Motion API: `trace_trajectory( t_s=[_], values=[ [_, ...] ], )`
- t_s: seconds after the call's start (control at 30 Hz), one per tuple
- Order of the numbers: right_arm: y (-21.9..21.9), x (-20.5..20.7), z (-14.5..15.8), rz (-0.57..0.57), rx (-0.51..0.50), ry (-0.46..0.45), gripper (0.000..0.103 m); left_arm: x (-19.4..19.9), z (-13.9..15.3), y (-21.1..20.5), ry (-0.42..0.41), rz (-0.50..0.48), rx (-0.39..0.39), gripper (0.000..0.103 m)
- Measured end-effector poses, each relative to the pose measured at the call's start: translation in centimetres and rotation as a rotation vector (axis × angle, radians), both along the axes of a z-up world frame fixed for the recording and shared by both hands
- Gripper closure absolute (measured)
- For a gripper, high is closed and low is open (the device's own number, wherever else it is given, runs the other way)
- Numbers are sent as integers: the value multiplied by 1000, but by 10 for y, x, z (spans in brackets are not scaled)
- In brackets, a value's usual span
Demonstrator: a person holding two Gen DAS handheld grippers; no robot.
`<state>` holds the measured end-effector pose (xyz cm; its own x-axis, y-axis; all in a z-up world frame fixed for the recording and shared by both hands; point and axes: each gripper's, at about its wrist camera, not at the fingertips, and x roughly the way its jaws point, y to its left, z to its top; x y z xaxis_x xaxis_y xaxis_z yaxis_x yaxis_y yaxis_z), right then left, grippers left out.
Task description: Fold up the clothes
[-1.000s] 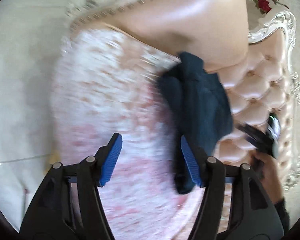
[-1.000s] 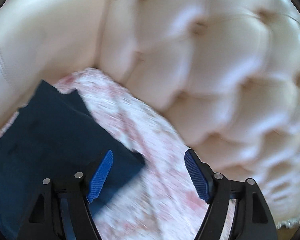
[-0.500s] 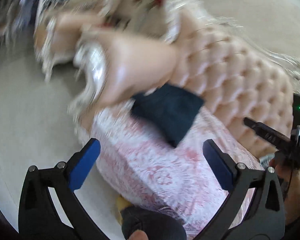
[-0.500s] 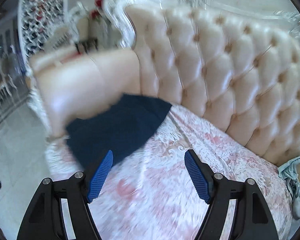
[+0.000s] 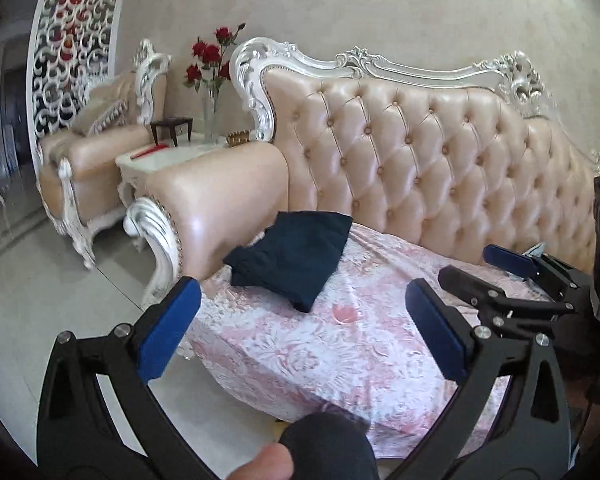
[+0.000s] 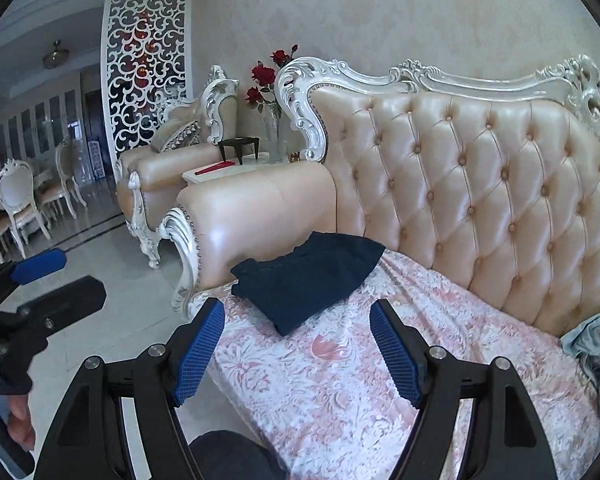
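1. Both pairs of jaws stand wide and empty: the left gripper (image 5: 302, 334), whose jaws have just been opening with nothing between them, and the right gripper (image 6: 298, 354), both held over the front edge of the sofa (image 5: 440, 152).
2. A dark navy garment (image 6: 308, 276) lies folded on the pink floral cover (image 6: 340, 384) at the left end of the seat, its far edge against the padded armrest (image 6: 256, 216).
3. A pale blue-grey cloth (image 6: 592, 356) sits crumpled at the right end of the seat, well apart from the navy one, apparently the next piece to fold.
4. Risk: the folded garment looks loose, and a gripper passing low over it could catch an edge and undo the fold.
5. Risk: a careless pinch at the crumpled cloth could snag the floral cover beneath and drag it along, shifting the folded piece.
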<state>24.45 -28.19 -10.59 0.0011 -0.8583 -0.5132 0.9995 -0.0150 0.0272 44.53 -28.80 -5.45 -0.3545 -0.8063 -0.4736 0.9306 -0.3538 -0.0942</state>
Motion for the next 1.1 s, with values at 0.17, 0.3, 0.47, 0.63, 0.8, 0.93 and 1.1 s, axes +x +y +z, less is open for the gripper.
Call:
trace_trajectory(
  t_s=[0.17,0.3,0.47,0.63,0.8,0.93,1.1],
  values=[
    [1,-9,-4,-2,-1,-26,27,-10,4,-8,54,-67,27,1],
    [-2,-14,-9,-2,2,-24,27,-17,1,-15,41,-100,39,1],
    [-9,-18,-17,-11,31,-31,27,-20,-5,-26,50,-122,74,1],
    [-17,-27,-24,-63,97,-64,27,-28,-13,-39,37,-123,139,1],
    [-26,-32,-33,-87,148,-58,27,-32,-17,-45,38,-134,166,1],
    [-31,-34,-32,-71,139,-77,27,-41,-14,-51,-17,-74,154,1],
    [-37,-40,-30,-75,131,-77,27,-44,-13,-59,-21,-56,166,1]
  ],
)
